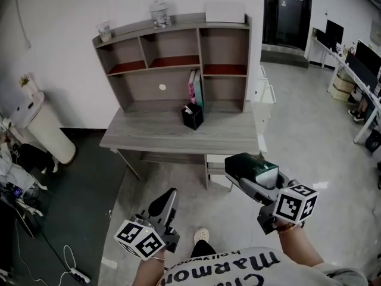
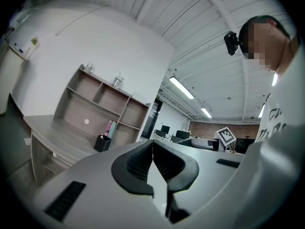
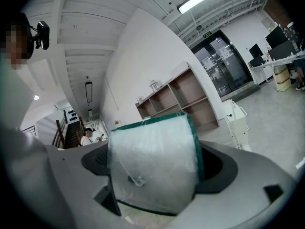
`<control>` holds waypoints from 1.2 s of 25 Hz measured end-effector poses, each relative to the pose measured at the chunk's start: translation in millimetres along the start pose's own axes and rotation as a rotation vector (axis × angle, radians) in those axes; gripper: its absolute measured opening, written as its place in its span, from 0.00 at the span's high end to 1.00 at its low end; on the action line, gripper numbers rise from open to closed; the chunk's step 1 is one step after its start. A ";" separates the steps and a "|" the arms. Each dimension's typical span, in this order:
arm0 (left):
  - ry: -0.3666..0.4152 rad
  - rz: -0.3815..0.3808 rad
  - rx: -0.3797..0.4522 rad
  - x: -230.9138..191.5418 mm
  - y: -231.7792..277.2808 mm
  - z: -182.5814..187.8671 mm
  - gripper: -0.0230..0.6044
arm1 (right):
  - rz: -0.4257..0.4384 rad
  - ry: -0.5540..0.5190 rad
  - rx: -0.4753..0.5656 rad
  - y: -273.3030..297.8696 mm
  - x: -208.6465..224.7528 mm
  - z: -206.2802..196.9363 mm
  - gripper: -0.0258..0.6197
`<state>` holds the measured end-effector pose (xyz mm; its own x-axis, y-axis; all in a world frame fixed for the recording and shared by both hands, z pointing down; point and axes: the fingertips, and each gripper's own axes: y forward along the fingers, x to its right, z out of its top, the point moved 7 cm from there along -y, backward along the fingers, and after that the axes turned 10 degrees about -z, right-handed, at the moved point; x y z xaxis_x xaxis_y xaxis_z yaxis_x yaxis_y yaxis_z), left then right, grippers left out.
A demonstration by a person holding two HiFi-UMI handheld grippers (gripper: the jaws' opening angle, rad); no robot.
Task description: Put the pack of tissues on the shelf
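My right gripper (image 1: pixel 253 170) is shut on the pack of tissues (image 1: pixel 258 168), a green-edged clear-wrapped pack, held above the floor in front of the desk. In the right gripper view the pack of tissues (image 3: pixel 155 163) fills the space between the jaws of the right gripper (image 3: pixel 157 175). The grey wooden shelf (image 1: pixel 178 64) with open compartments stands on the desk (image 1: pixel 178 136) against the white wall. My left gripper (image 1: pixel 164 206) hangs low at the left, shut with nothing held. In its own view the left gripper (image 2: pixel 152 163) has its pads pressed together.
A black pen holder (image 1: pixel 192 116) and upright books (image 1: pixel 194 88) sit under the shelf. A glass jar (image 1: pixel 159 14) and a white box (image 1: pixel 225 12) rest on the shelf top. A white cylinder bin (image 1: pixel 44 127) stands left; white drawers (image 1: pixel 265 100) right.
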<state>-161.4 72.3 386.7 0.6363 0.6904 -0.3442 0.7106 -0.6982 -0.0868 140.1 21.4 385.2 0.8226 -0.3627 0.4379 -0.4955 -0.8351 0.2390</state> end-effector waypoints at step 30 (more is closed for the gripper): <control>0.056 -0.163 -0.002 -169.8 95.2 108.7 0.94 | -0.091 0.045 0.187 152.7 -15.0 102.9 0.19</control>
<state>-234.5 -132.0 335.3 0.5281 0.8040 -0.2731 0.8064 -0.5757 -0.1354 80.8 -143.2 325.9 0.8465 -0.2667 0.4608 -0.3556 -0.9273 0.1166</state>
